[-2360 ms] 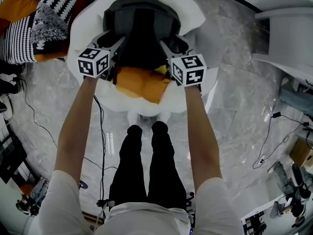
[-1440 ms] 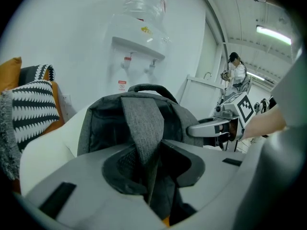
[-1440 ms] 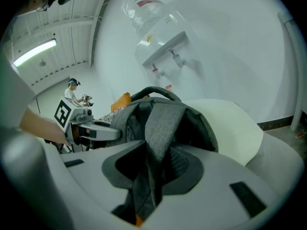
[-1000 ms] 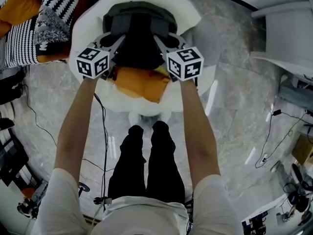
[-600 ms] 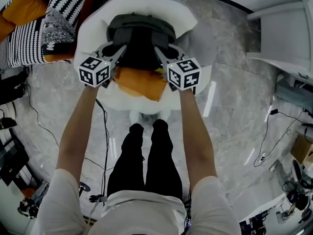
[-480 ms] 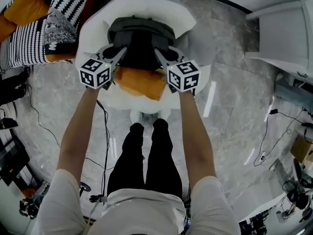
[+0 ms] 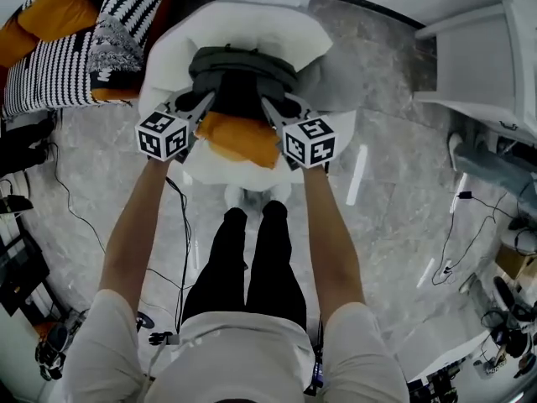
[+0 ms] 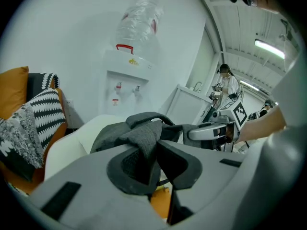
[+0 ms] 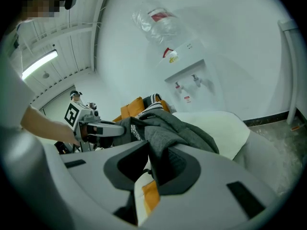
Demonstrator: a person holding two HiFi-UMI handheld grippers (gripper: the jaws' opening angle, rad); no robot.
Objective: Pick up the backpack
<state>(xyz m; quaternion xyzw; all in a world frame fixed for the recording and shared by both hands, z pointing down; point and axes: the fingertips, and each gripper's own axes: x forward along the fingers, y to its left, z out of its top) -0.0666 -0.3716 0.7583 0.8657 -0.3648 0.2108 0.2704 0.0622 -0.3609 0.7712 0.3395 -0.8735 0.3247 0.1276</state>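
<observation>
At chair (image 7: 168,50) back edge: backpack (image 7: 242,64), grey, its near side caught up between the fingers of both grippers. Left gripper (image 7: 204,102): jaws closing, a fabric fold pinched between them. Right gripper (image 7: 268,107): jaws clamped on another fold. Orange cushion (image 7: 239,141) at front edge, just beneath backpack.

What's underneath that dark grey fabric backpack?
A round white armchair, with an orange cushion showing at the near edge. The dark grey backpack covers the seat beneath it.
</observation>
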